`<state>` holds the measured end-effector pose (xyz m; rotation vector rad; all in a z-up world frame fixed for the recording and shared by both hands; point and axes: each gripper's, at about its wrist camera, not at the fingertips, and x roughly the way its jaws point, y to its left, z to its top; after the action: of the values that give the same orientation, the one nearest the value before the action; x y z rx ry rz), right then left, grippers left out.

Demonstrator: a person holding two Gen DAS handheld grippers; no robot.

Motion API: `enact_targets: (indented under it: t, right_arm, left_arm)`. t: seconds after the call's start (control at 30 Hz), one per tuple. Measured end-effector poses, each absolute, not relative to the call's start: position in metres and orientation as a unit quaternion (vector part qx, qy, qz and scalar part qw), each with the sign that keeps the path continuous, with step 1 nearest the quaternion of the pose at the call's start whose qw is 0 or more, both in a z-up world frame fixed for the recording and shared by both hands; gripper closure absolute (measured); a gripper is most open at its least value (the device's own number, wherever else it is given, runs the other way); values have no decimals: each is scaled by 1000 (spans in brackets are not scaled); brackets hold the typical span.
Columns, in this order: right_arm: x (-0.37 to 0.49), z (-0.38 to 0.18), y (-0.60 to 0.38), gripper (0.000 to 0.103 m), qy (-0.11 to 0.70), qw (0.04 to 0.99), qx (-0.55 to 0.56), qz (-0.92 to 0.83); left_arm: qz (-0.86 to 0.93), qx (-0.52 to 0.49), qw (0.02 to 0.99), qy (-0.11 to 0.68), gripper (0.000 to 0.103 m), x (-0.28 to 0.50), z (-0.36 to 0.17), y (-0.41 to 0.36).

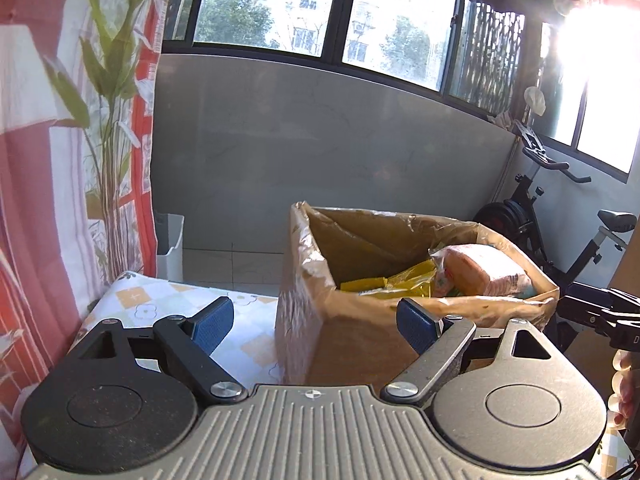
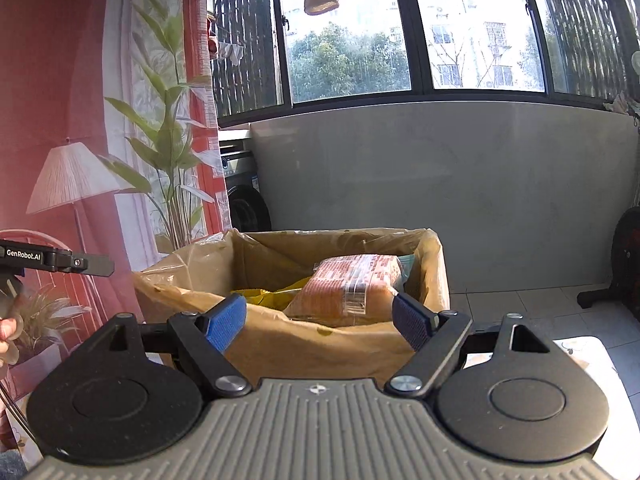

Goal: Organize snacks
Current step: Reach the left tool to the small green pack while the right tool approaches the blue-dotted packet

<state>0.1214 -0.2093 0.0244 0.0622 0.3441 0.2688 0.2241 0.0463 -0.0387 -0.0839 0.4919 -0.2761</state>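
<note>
A cardboard box [image 1: 360, 344] lined with clear plastic stands on the table and holds snacks: an orange-pink packet [image 1: 486, 274] lying on yellow packets [image 1: 384, 284]. My left gripper [image 1: 316, 324] is open and empty, level with the box's near corner. In the right wrist view the same box [image 2: 320, 344] is straight ahead with the orange packet [image 2: 352, 284] and yellow packets [image 2: 276, 292] inside. My right gripper [image 2: 320, 322] is open and empty just before the box's near wall. Part of the right gripper [image 1: 600, 312] shows at the left view's right edge.
The table has a floral checked cloth [image 1: 160, 304]. A printed curtain [image 1: 60, 160] hangs at the left. A grey wall under windows [image 1: 320, 136] is behind. An exercise bike [image 1: 560, 220] stands at the right, a white bin [image 1: 170, 248] on the floor.
</note>
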Motion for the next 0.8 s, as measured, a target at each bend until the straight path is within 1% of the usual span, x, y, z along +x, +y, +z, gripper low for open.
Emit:
enact_targets:
  t: [0.2, 0.3, 0.4, 0.5, 0.67, 0.8]
  right_arm:
    - [96, -6, -209, 21, 179, 976, 30, 120]
    - [97, -28, -208, 21, 216, 970, 30, 111]
    - [101, -51, -209, 21, 239, 965, 34, 105]
    - [110, -78, -210, 24, 271, 957, 40, 95]
    - [131, -118, -206, 25, 322, 943, 32, 73]
    - [142, -140, -208, 25, 351, 934, 39, 55]
  left_arm:
    - [-111, -59, 954, 271, 15, 208, -83, 57]
    - [-107, -73, 948, 291, 16, 204, -106, 60]
    - [-97, -63, 946, 301, 16, 201, -121, 57]
    - [-90, -68, 943, 315, 17, 198, -133, 57]
    - [-80, -64, 938, 330, 19, 196, -145, 56]
    - [-77, -59, 937, 334, 19, 198, -148, 55]
